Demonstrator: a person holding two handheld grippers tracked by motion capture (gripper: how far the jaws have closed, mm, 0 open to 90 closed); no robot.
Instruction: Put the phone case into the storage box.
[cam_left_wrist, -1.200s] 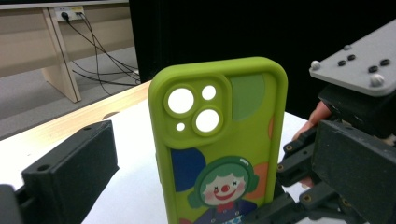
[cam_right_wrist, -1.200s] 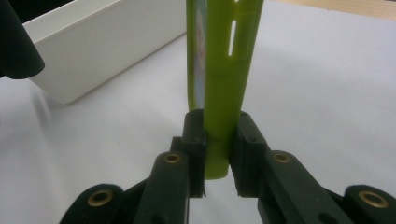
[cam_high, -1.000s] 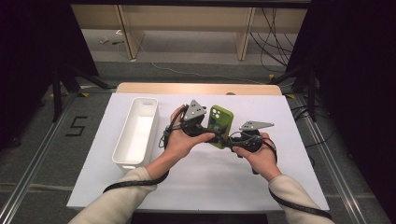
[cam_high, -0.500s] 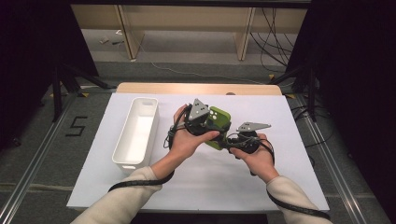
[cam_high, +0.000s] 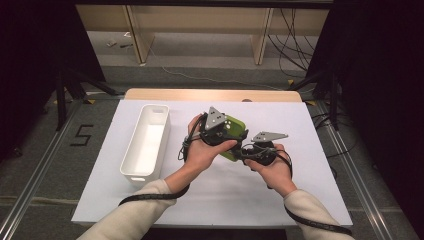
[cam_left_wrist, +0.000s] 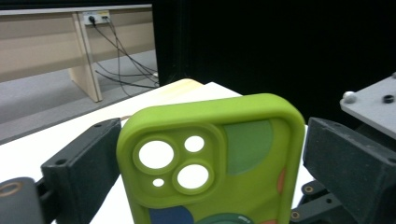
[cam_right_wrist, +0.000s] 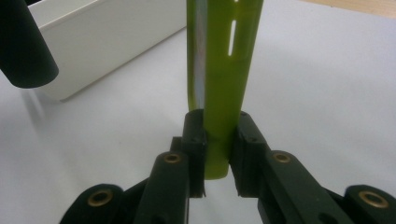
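— Which way does the phone case (cam_left_wrist: 210, 163) lie?
— Held above the white table (cam_high: 300, 200), long axis running away from the right gripper (cam_right_wrist: 219, 161), which pinches its edge. The left gripper (cam_high: 220, 131) straddles it, jaws just closing, left side not yet touching.

One green phone case (cam_high: 234, 131), one white bin (cam_high: 146, 141), two tools: left (cam_high: 220, 131), right (cam_high: 250, 152).

- Case (cam_high: 234, 131): lime-green soft phone case with coloured patches on its back and a raised camera block of round cut-outs.
- Empty; slots cut in its thin side edge (cam_right_wrist: 219, 70).
- Held above the white table sheet, beside the tray, between both hands.
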